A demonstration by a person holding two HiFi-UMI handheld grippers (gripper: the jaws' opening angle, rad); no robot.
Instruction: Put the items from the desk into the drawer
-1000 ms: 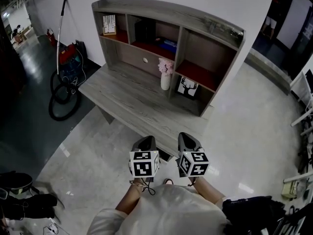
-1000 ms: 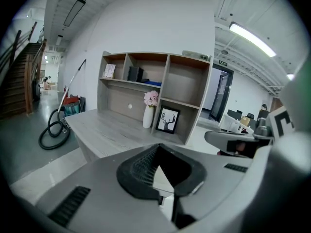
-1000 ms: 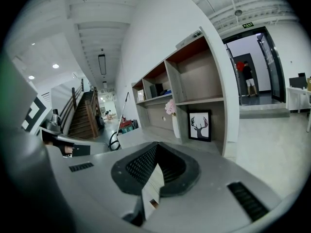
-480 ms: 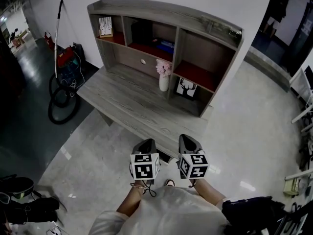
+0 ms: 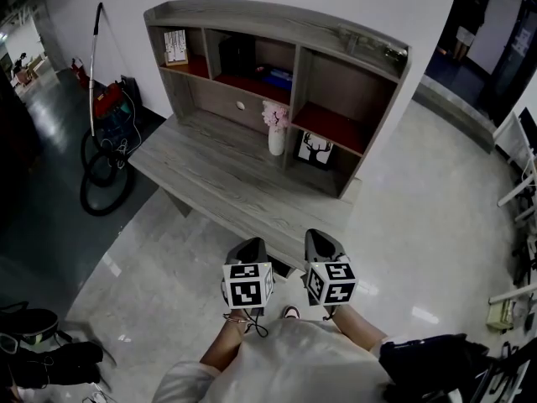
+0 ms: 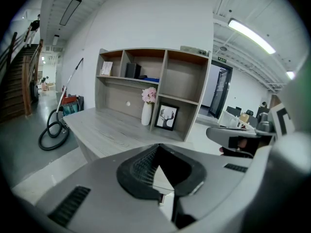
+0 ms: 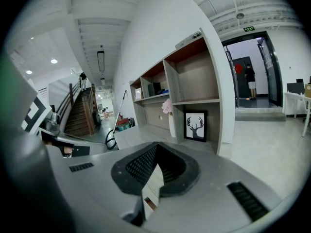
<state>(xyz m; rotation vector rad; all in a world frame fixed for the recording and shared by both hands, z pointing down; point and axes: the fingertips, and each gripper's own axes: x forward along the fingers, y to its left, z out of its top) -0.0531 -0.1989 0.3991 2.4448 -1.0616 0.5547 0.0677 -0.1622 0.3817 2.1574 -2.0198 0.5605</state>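
Nothing had been shifted since a second ago: left gripper (image 5: pixel 251 243) and right gripper (image 5: pixel 322 240) were kept at 6 o'clock of the grey wooden counter (image 5: pixel 214 170), jaws together, empty. The white vase of pink flowers (image 5: pixel 276 138) was left at its 1 o'clock; loading was judged unstarted.

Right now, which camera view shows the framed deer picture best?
The right gripper view: the framed deer picture appears largest there, nearly frontal, in the lower cubby. The left gripper view shows it slightly smaller and angled. The head view shows it small, from above.
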